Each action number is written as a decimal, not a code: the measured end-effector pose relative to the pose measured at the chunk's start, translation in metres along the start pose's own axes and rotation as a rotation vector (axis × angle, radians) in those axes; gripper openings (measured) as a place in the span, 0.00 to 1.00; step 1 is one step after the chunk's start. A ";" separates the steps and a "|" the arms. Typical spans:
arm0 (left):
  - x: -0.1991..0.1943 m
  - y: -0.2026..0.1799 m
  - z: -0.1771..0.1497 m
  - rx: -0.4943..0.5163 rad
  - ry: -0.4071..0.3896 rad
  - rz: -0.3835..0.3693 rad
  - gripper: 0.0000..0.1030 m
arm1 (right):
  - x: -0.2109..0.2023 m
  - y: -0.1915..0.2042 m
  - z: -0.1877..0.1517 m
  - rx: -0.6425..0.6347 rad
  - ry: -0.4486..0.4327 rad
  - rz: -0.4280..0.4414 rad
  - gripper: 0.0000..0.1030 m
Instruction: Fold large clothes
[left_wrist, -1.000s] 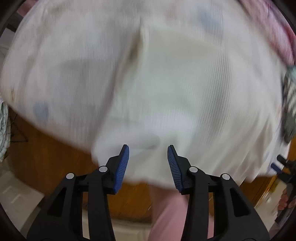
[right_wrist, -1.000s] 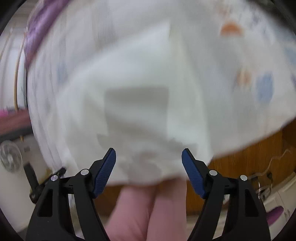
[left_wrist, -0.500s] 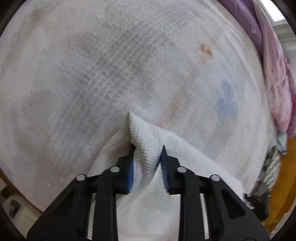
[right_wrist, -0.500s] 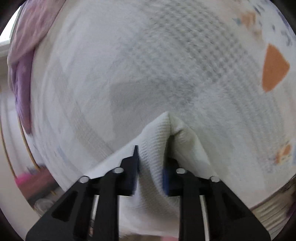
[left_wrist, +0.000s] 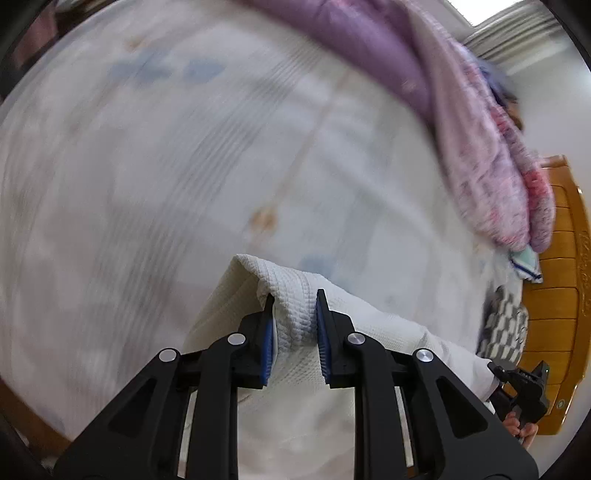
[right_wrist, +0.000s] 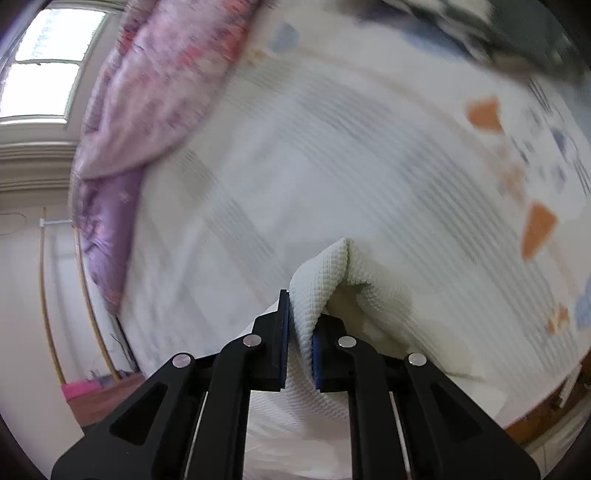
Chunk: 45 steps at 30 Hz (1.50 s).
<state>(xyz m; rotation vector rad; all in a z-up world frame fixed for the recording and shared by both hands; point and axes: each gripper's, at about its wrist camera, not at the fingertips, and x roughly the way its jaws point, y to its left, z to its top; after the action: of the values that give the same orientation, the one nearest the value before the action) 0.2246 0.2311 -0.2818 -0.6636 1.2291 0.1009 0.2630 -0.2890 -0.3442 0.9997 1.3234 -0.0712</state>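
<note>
Pinching one white garment (left_wrist: 295, 317), apparently, two grippers: left (left_wrist: 294, 325), right (right_wrist: 300, 325).

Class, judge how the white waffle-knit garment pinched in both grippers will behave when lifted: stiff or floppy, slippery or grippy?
Probably floppy: the white waffle-knit garment peaks and droops around the right gripper. Likely grippy: its textured weave bunches in the left gripper. Seemingly light.

Daylight pours through a window (right_wrist: 40, 62) behind a bed (right_wrist: 332, 166) in a pale patterned sheet; a purple-pink quilt (right_wrist: 166, 74) is heaped along it, a wooden headboard (left_wrist: 561, 295) beyond.
</note>
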 end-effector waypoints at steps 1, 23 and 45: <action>0.002 -0.010 0.012 0.005 -0.009 -0.007 0.19 | -0.003 0.007 0.008 -0.012 -0.008 0.004 0.09; 0.087 0.026 -0.104 -0.042 0.375 0.287 0.59 | 0.040 -0.110 -0.069 0.035 0.241 -0.321 0.64; 0.057 0.030 -0.138 -0.016 0.302 0.314 0.02 | 0.045 -0.133 -0.090 0.041 0.226 -0.401 0.02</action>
<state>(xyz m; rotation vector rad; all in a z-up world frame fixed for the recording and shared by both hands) 0.1170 0.1682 -0.3697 -0.5059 1.6206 0.2792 0.1328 -0.2907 -0.4479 0.7797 1.7240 -0.2980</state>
